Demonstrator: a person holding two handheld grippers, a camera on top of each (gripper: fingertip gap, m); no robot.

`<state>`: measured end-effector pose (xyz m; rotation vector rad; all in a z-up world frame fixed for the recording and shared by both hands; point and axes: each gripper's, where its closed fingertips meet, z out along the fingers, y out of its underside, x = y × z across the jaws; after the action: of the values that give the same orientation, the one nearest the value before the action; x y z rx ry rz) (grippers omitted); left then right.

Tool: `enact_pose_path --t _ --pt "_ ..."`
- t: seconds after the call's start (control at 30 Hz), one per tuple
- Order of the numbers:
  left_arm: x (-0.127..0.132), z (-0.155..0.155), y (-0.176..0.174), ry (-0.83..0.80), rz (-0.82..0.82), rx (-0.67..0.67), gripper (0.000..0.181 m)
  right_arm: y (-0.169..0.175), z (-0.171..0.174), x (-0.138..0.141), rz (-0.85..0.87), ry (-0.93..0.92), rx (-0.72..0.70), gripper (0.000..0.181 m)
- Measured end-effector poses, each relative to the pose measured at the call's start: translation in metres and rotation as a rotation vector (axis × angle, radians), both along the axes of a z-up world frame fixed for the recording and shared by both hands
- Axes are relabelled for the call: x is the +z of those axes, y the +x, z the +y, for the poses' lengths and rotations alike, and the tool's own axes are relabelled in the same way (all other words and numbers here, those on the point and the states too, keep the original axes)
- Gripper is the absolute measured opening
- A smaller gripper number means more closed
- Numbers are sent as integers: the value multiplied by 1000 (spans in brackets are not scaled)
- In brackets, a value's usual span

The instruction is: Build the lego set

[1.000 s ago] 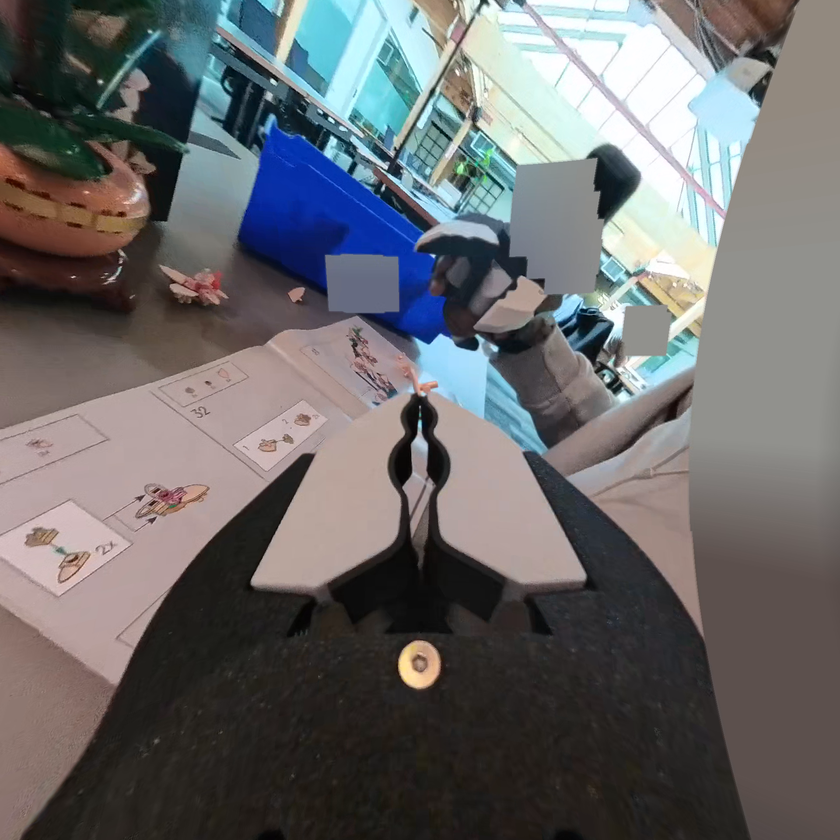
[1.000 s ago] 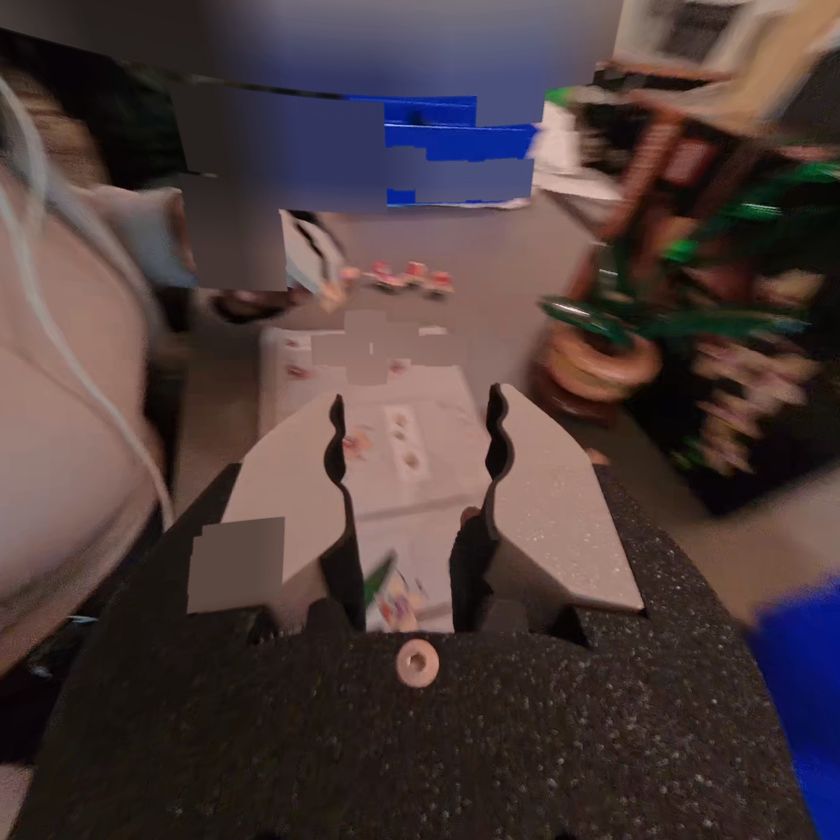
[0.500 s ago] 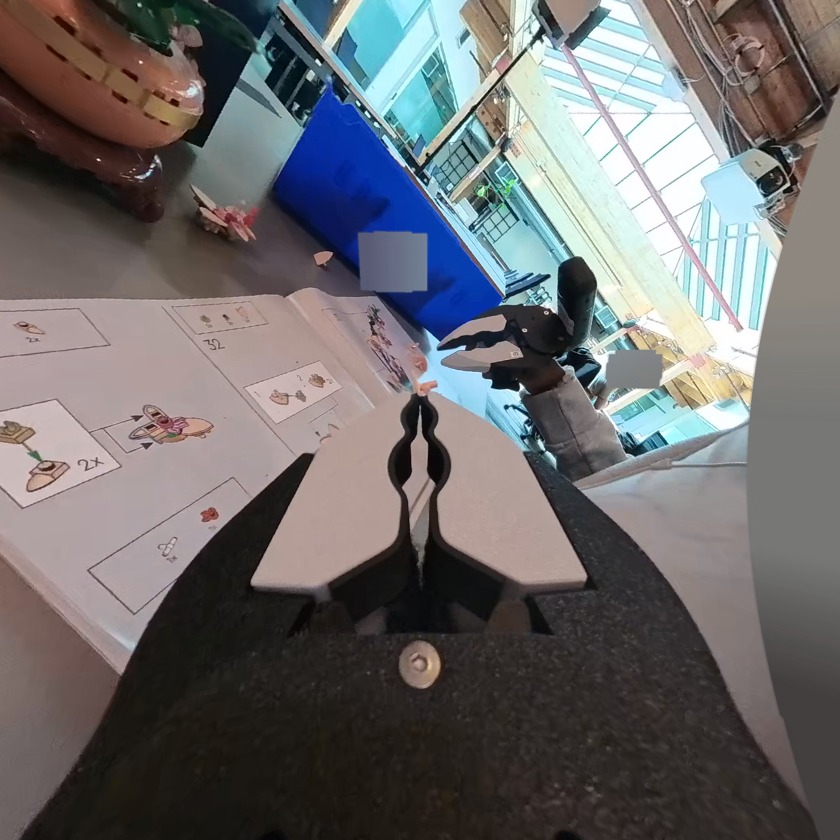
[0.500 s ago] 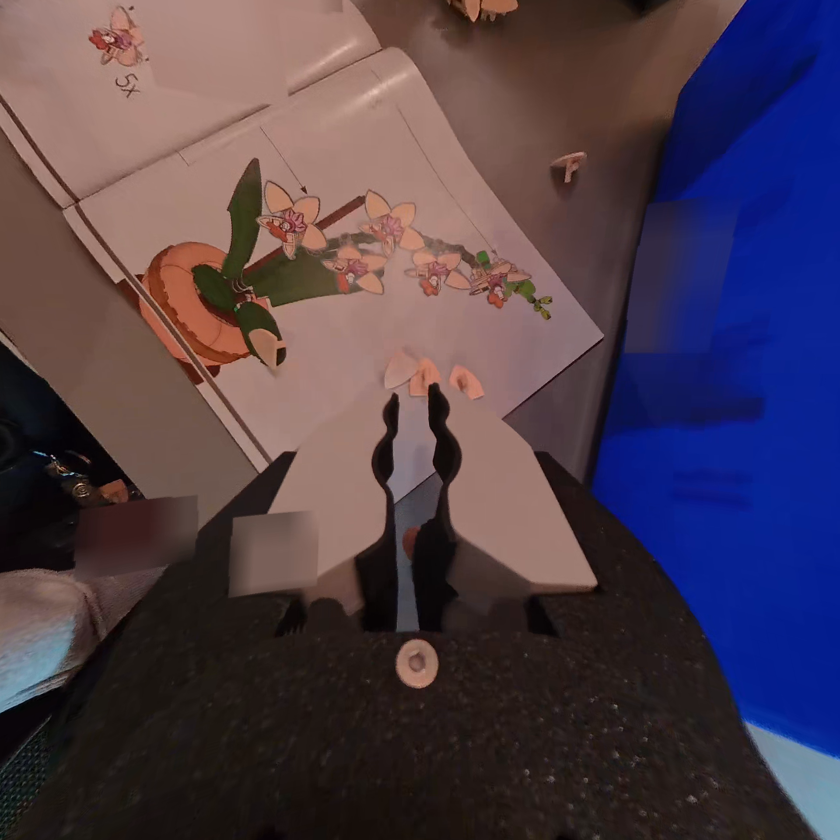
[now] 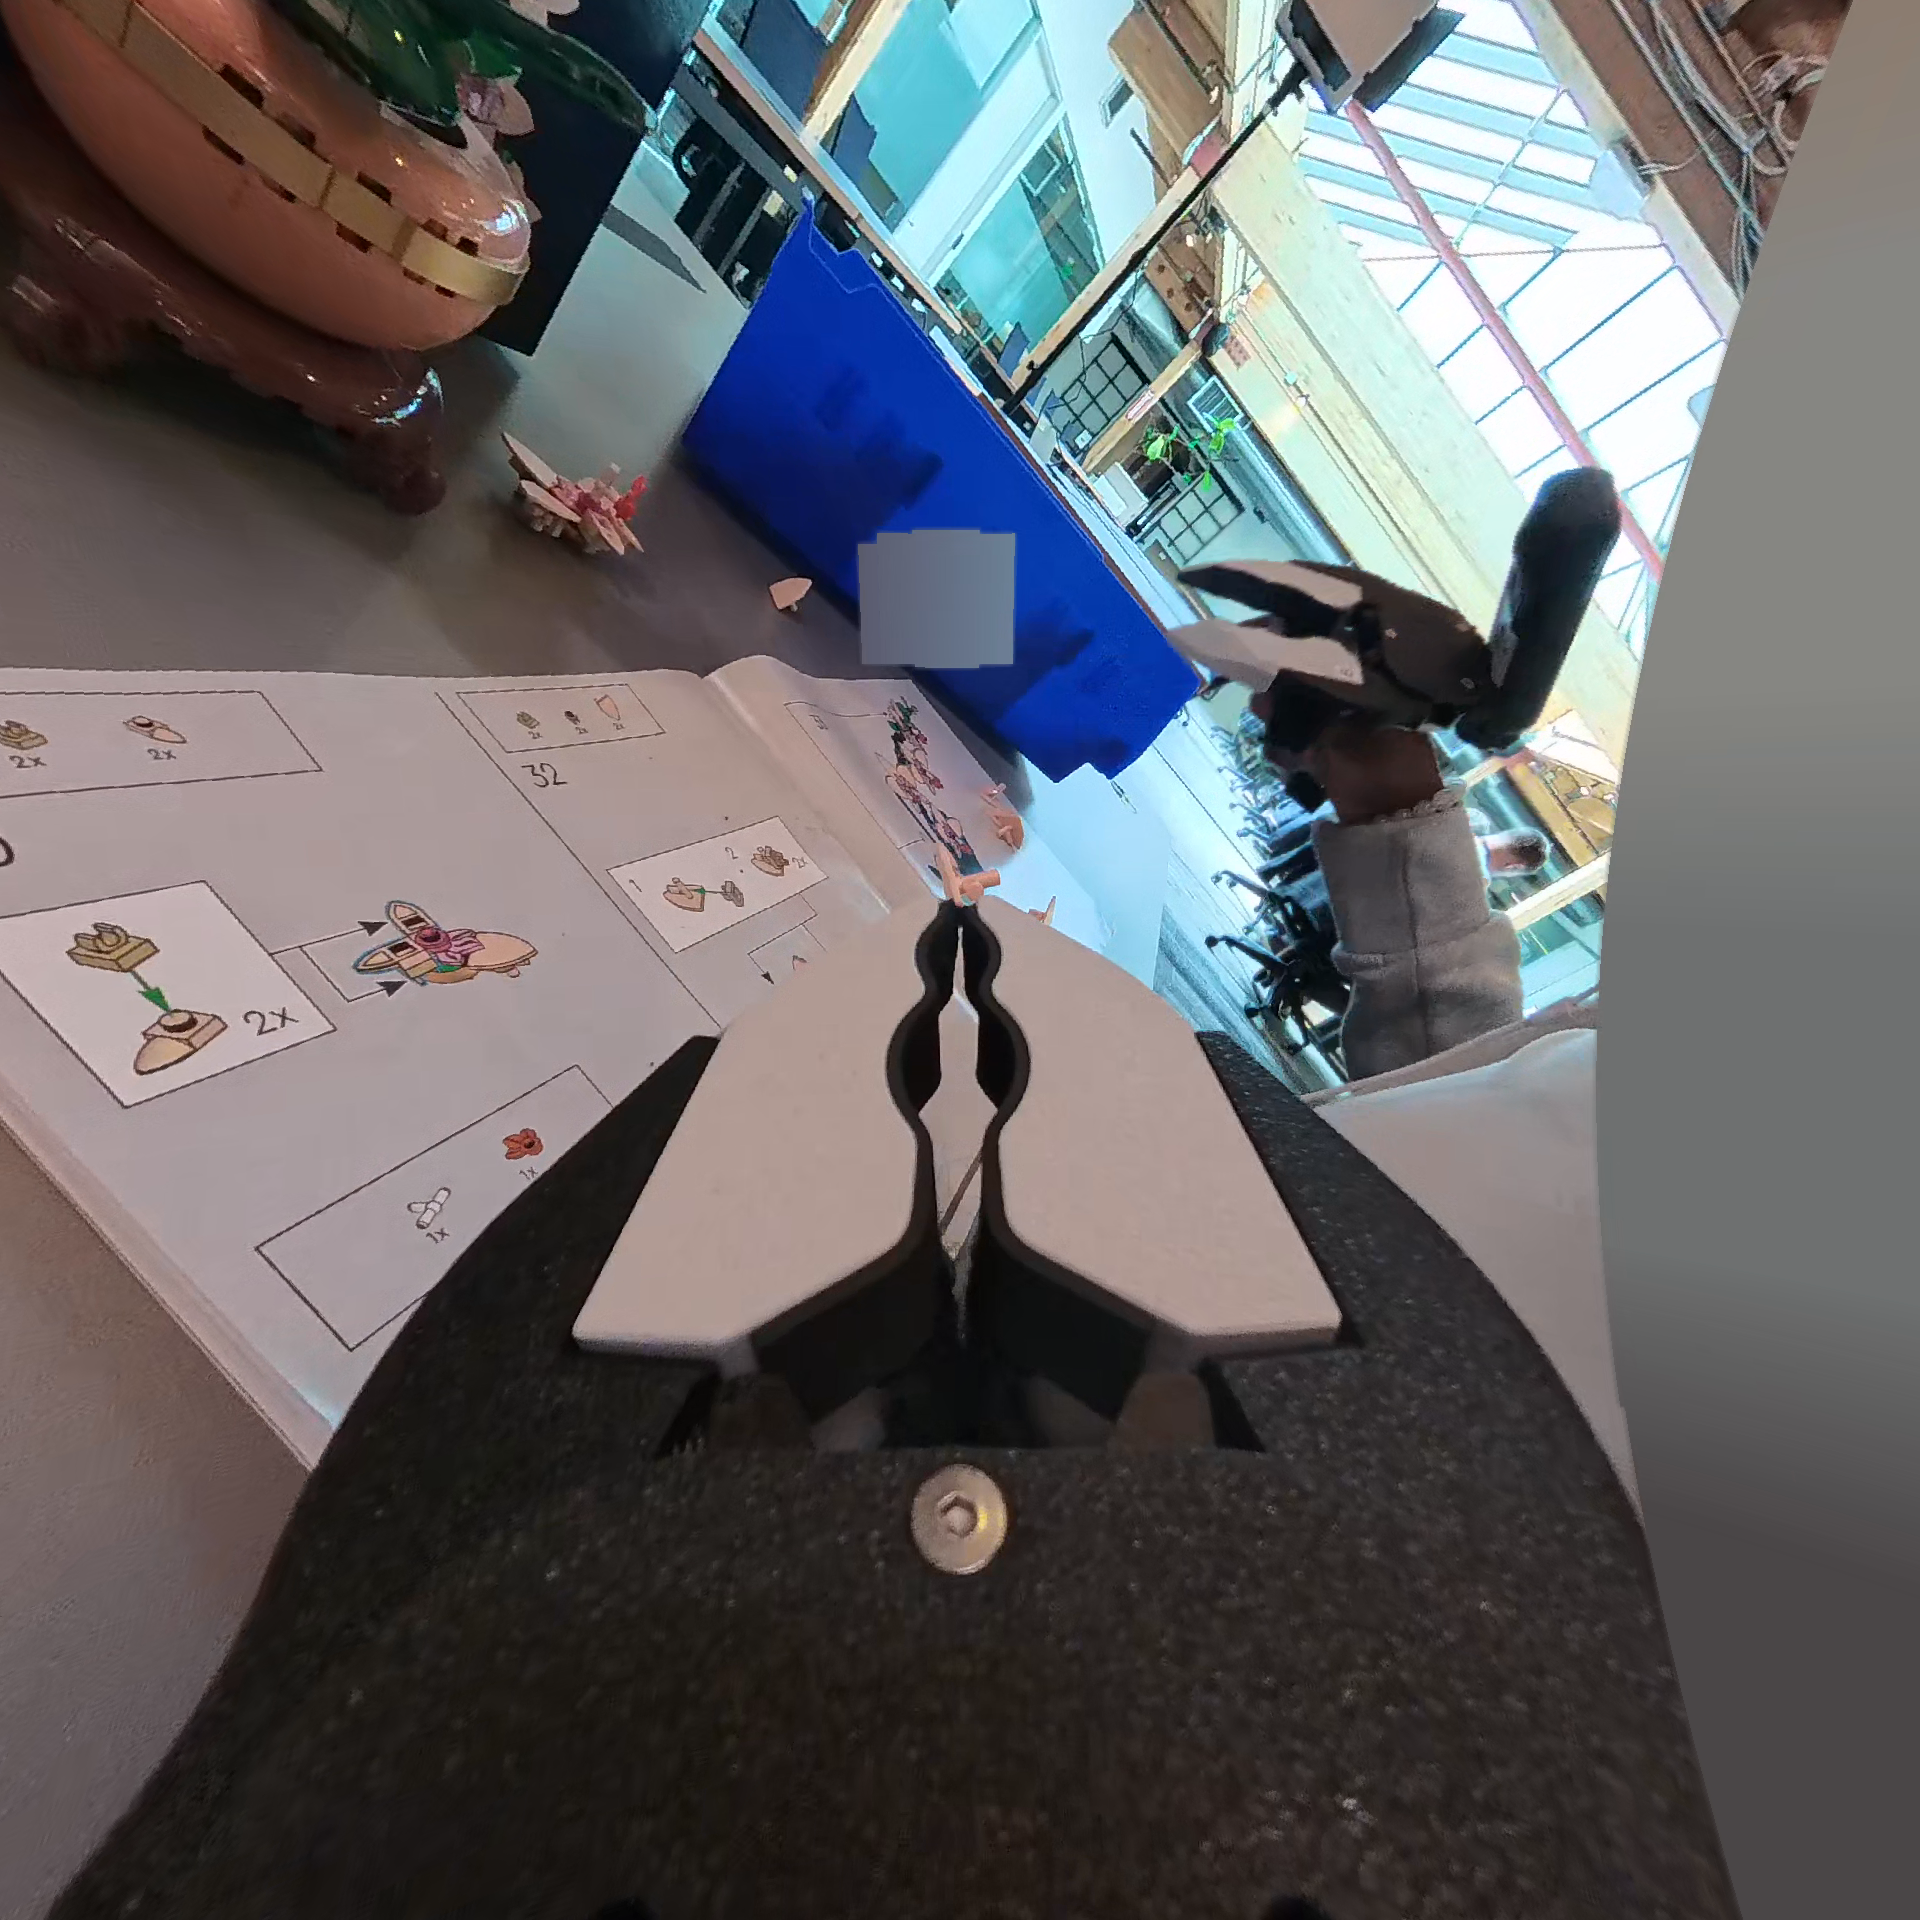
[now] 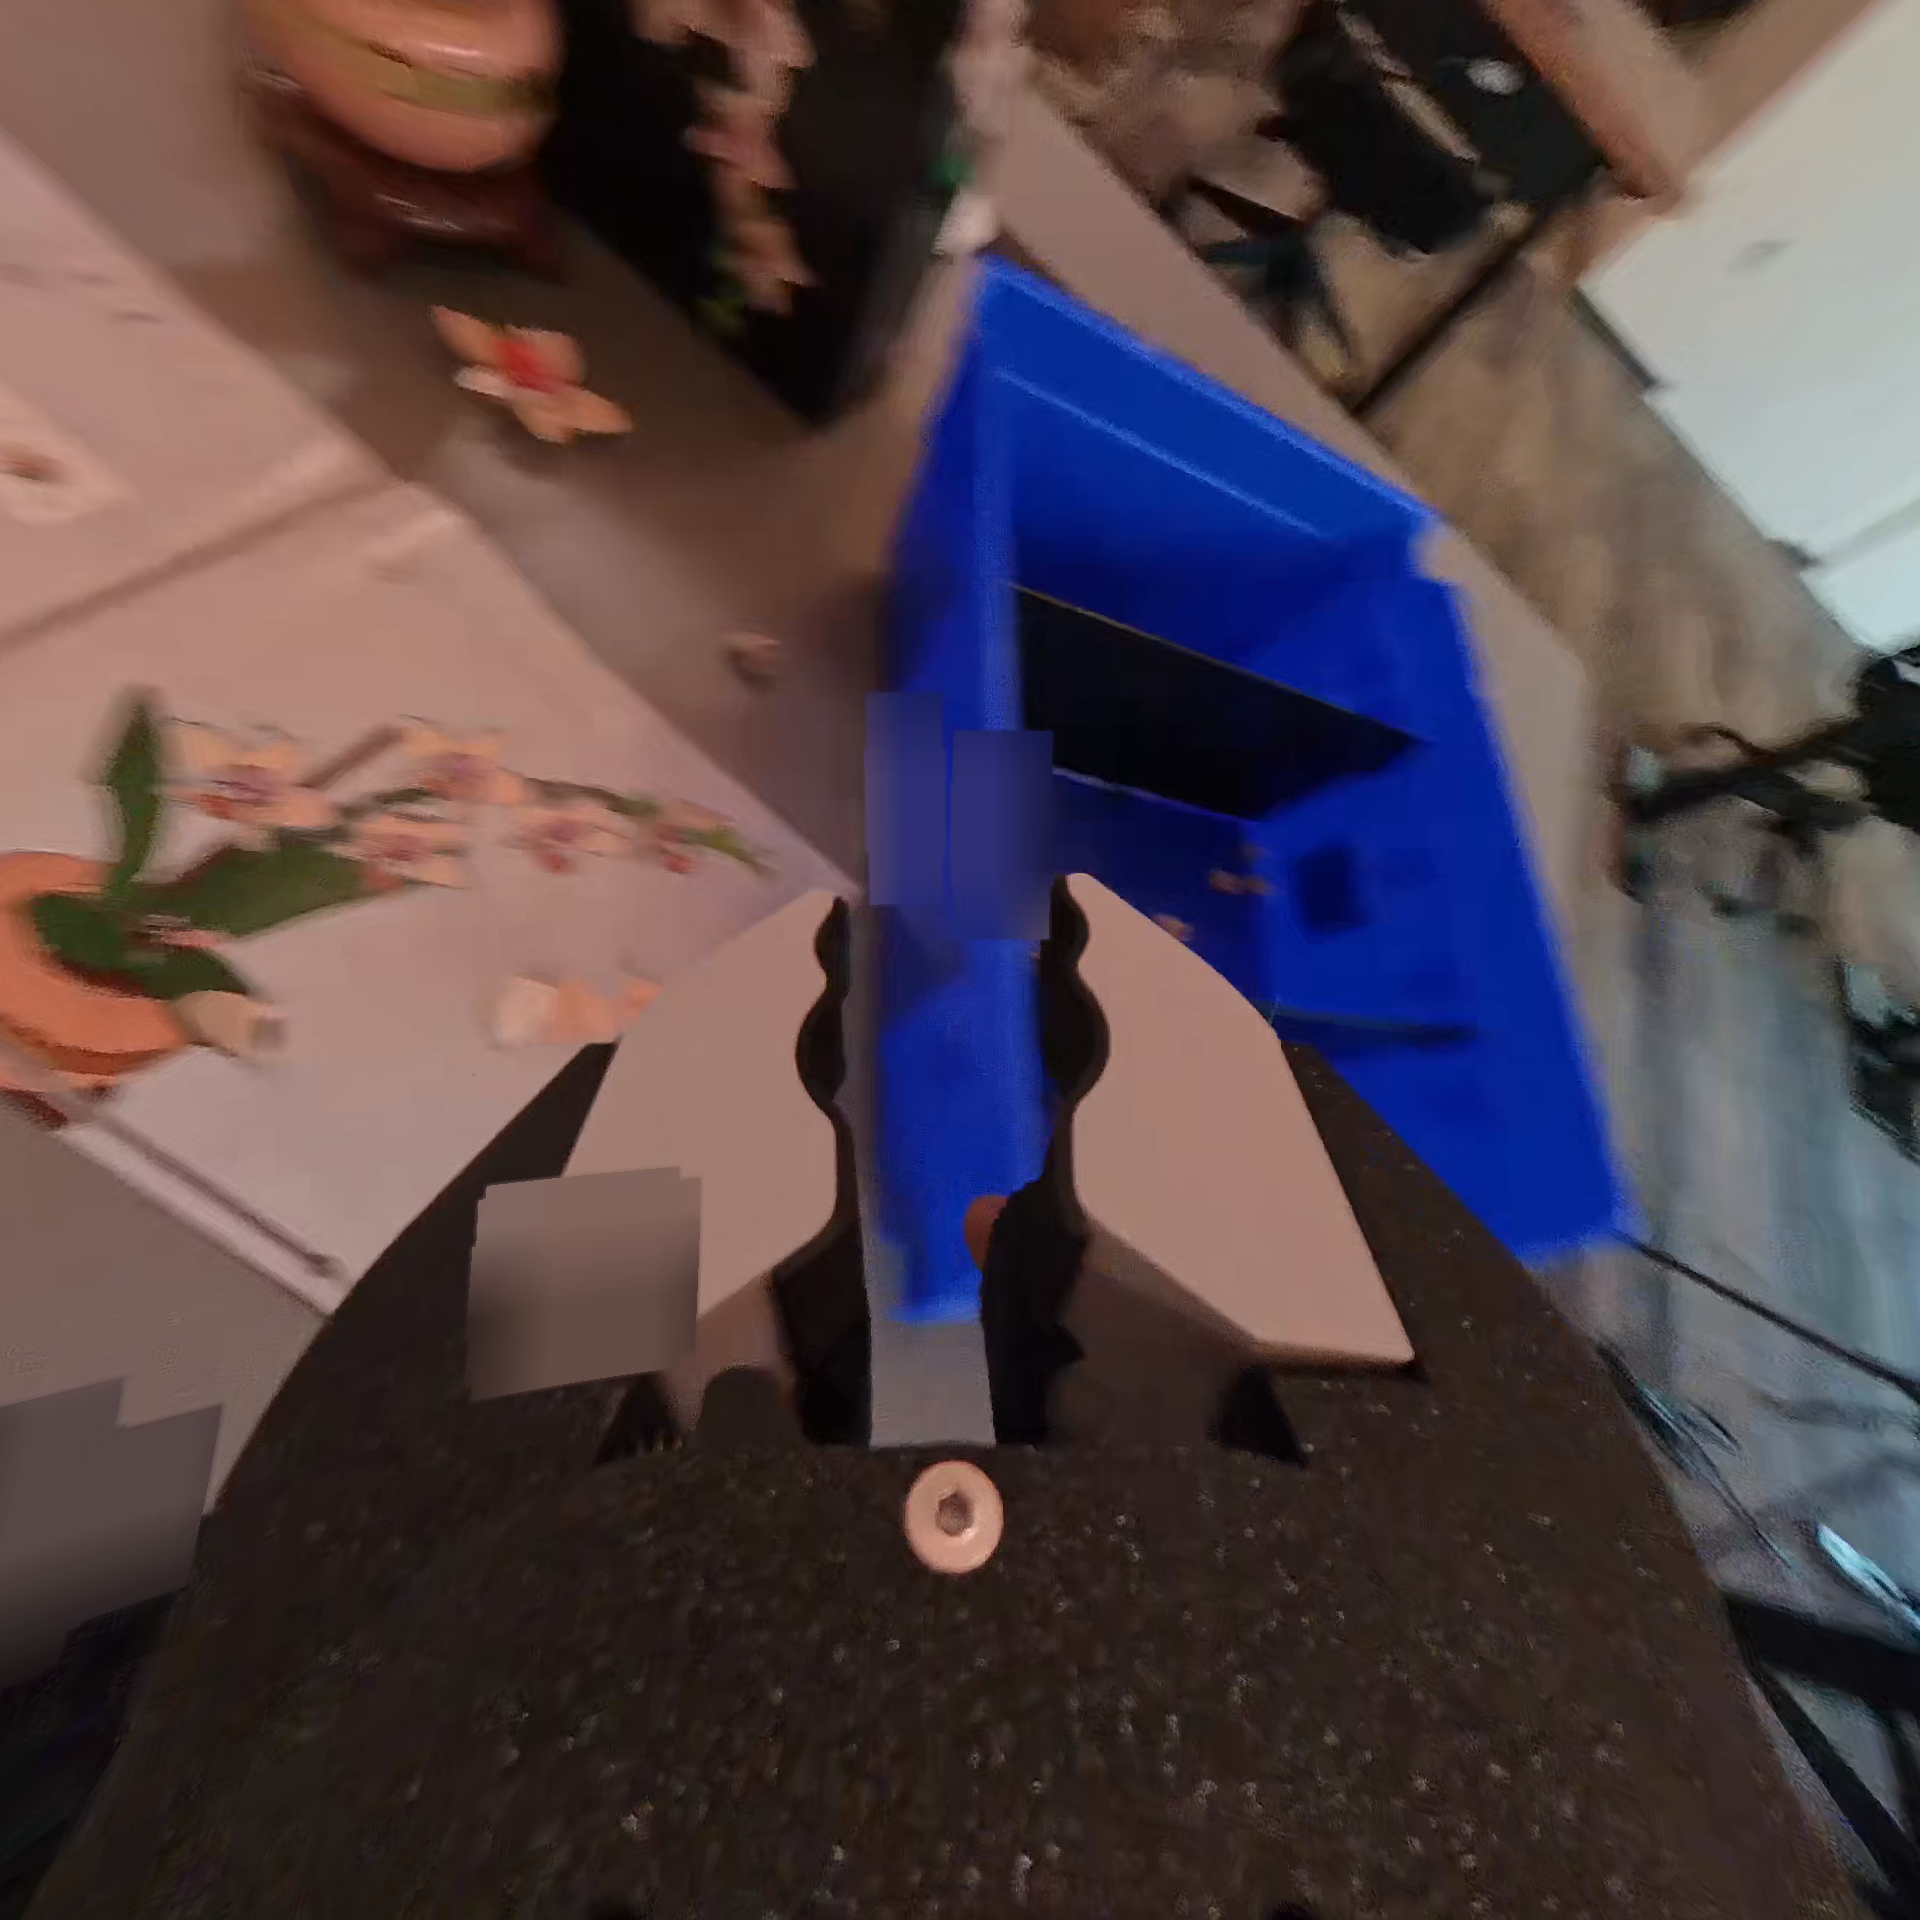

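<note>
My left gripper (image 5: 961, 916) is shut on a small pink Lego piece (image 5: 968, 885) that sticks out of its tips, held above the open instruction booklet (image 5: 364, 883). My right gripper (image 6: 945, 914) is open and empty, in the air over the near wall of the blue bin (image 6: 1195, 727). This view is blurred. It also shows in the left wrist view (image 5: 1226, 613), held high to the right by a hand in a grey sleeve. A built pink-and-cream flower (image 5: 582, 499) lies on the grey table. Loose cream petals (image 6: 571, 1008) lie on the booklet's right page.
The Lego orchid's pink pot (image 5: 260, 208) stands at the far left on a dark base. The blue bin (image 5: 935, 540) stands right of the booklet, with small pieces on its floor. A single loose petal (image 5: 790, 592) lies between flower and bin. The grippers' ends are close to 30 cm from one another. To the Lego orchid's pink pot (image 5: 260, 208): left tips about 15 cm, right tips about 35 cm.
My right gripper has swung from over the booklet's petals to the blue bin and opened wider. My left gripper has stayed shut on the pink piece and tilted a little.
</note>
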<state>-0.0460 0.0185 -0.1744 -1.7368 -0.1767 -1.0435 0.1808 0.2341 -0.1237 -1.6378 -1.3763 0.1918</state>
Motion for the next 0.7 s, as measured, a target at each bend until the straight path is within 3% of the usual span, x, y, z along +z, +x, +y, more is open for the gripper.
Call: enact_pose_path --t 0.07,0.17,0.2,0.27,0.33,0.43,0.5,0.6,0.7 --pt "0 0 -1 3 -5 4 0 33 19 2 -54 -5 -101 33" --pt "0 1 -2 0 4 17 0 61 26 -28 -175 -205 -146 36" --pt "-1 1 -2 -2 9 19 0 57 20 -34 -167 -284 -109 37" --pt "-2 1 -1 -9 24 23 0 44 -2 -42 -186 -418 13 18" --pt "-4 2 -1 -16 41 29 0 39 -4 -35 -271 -405 86 14" --pt "-4 3 -1 -18 43 31 0 9 28 12 -206 -277 211 21" --pt "-4 3 0 -20 34 26 0 -10 62 17 -241 -292 280 20" --pt "-3 2 0 -12 31 24 0 -6 122 -33 -548 -404 286 29" --pt "-2 2 -3 -2 23 39 0 4 147 -81 -730 -576 253 27"
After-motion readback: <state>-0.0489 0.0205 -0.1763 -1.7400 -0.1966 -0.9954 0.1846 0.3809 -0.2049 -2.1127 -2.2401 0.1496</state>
